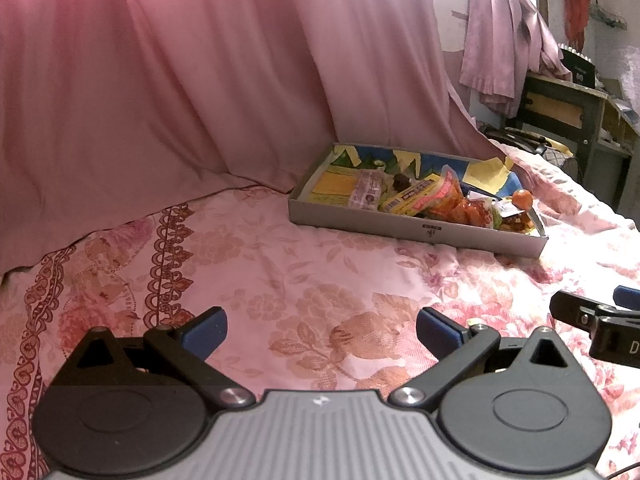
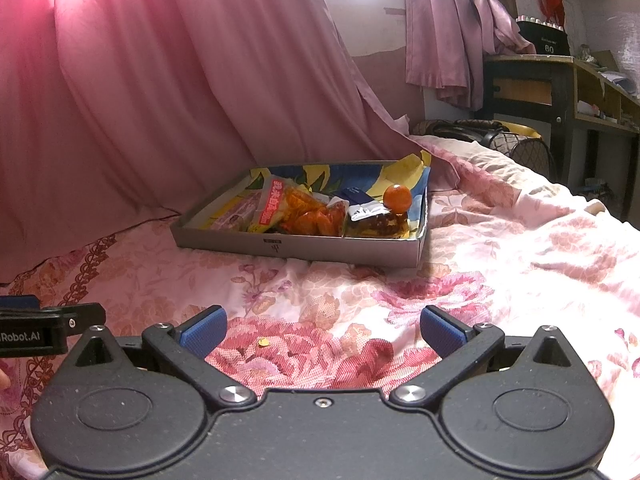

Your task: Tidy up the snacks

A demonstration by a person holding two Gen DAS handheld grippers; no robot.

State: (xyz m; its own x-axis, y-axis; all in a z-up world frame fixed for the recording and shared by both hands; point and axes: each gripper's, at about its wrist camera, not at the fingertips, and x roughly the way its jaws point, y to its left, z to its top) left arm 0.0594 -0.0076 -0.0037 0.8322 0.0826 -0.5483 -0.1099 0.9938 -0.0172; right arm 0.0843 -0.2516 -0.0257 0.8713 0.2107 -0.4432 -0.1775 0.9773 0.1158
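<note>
On floral pink bedsheet [image 2: 500, 248], far centre: shallow grey cardboard tray [image 2: 296, 246] holding assorted snack packets [image 2: 308, 216]; small round orange fruit [image 2: 397, 198] resting atop the packets at the tray's right end. Near edge: left gripper [image 1: 322, 326] and right gripper [image 2: 322, 326], blue-padded jaws spread wide, both empty, well apart from tray. Behind: pink draped curtain [image 2: 160, 80].
</note>
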